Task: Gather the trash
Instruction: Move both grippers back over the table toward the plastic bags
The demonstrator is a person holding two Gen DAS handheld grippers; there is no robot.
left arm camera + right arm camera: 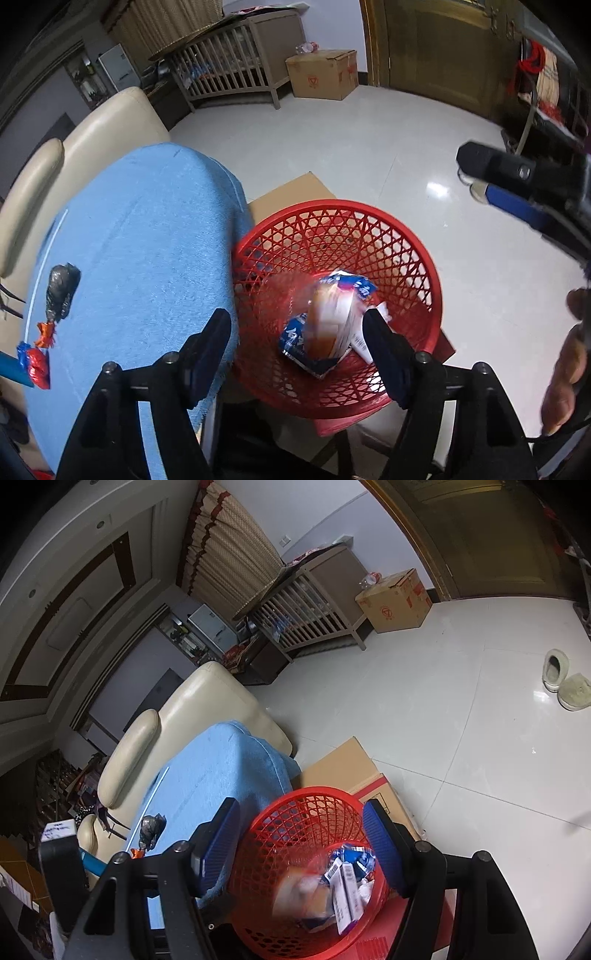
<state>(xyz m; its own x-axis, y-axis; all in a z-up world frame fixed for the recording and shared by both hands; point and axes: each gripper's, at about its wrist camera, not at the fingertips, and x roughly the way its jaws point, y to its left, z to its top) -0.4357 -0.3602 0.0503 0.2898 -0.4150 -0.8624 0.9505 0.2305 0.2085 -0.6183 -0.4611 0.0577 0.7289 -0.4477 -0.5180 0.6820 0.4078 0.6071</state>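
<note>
The left gripper (299,339) hangs over the red basket (417,258) with its fingers (384,343) released; nothing is pressed between them. A blurred orange and white packet (328,325) sits in the gap below them, clear of both pads, apparently dropping onto the wrappers already in the basket. The right gripper (301,843) is also over the basket (295,805), fingers spread and empty.

So part of the job looks done: the basket holds several pieces, among them blue and white wrappers (295,338) and a white carton (347,890), with the blurred packet (299,890) joining them.

Further out, on the blue-covered worktop (147,240) just beside the basket, trash is left: a red and blue candy wrapper (35,362), a small orange one (46,334) next to it, and a crumpled dark foil wad (62,288) just beyond them. These three sit near the worktop's left edge, well apart from the basket. I judge the task perhaps past halfway, with at least three more pickups needed.

Beyond that, the tiled floor (406,147) shows no loose litter that I can make out; the cardboard box (323,74) by the far wall seems to be storage, not trash.
</note>
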